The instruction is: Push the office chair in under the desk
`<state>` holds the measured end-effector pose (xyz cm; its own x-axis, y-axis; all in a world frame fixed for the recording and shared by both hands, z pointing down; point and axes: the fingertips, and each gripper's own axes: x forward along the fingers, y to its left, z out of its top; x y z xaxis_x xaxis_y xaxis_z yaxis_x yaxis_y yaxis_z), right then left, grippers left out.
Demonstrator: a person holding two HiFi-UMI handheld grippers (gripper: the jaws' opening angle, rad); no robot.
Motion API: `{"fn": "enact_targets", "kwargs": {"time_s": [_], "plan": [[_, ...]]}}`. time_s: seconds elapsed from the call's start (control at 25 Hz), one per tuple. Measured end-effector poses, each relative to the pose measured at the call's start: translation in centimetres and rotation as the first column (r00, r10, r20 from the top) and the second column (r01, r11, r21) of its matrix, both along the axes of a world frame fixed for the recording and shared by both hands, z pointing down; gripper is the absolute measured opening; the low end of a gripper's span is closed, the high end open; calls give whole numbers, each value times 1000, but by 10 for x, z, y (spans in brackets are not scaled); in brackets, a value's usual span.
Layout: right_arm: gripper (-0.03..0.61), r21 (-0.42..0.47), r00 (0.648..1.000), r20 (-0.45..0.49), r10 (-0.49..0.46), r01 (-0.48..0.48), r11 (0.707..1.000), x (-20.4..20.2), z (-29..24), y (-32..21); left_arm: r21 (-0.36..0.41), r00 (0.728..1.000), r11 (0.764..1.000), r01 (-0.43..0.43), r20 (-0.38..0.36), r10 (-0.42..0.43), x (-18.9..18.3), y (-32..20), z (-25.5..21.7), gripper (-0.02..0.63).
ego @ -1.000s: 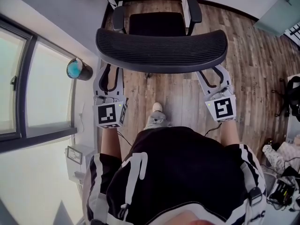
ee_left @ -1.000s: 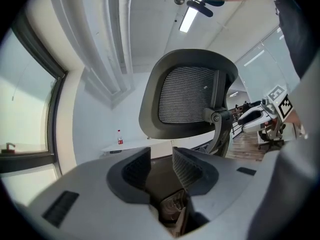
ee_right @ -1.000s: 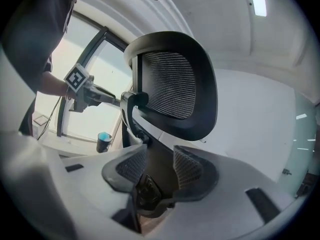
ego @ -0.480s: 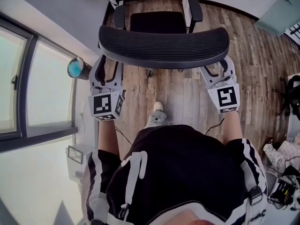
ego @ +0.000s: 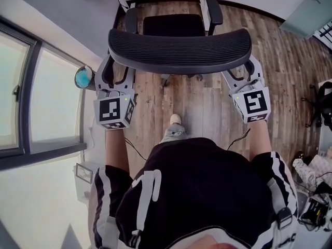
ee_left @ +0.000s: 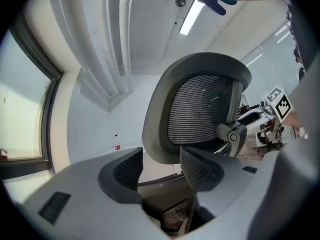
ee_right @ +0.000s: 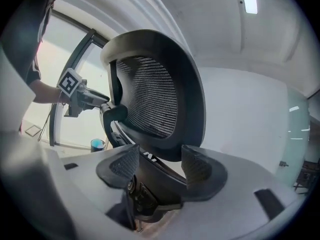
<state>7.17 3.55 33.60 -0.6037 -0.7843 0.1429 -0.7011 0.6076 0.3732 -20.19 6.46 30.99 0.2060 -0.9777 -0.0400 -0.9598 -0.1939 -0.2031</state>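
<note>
Wood-plank floor (ego: pixel 197 102) runs to a pale wall, and the black office chair (ego: pixel 179 51) stands close to it, mesh backrest toward the person, seat and armrests beyond. Left gripper (ego: pixel 116 79) and right gripper (ego: pixel 243 79) sit just under the backrest's two ends; their jaws have just been opening and stand spread wide, pads pressing on nothing, though the dark frame below the backrest passes between the right one's pads. Only the head view shows the seat, armrests and the person's shoe (ego: pixel 174 119); the gripper views show the backrest upright and a ceiling light strip (ee_left: pixel 192 16).
</note>
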Motion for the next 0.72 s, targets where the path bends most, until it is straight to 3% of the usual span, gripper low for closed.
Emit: {"fn": "enact_targets", "kwargs": {"time_s": [0.12,0.36,0.72], "plan": [[253,10,1000,-1,31,-31,999,3,-2,-3,7,1000,1000,-3,-10,3,-1,-4,-4,221],[255,33,993,111,45,-49,998,14,-35,-9,33,1000,999,-16,-7,16,7,-11,-18,221],[255,76,993,102,51,-59,995,20,-52,-24,46,1000,999,-4,5,4,11,-23,-30,224]]}}
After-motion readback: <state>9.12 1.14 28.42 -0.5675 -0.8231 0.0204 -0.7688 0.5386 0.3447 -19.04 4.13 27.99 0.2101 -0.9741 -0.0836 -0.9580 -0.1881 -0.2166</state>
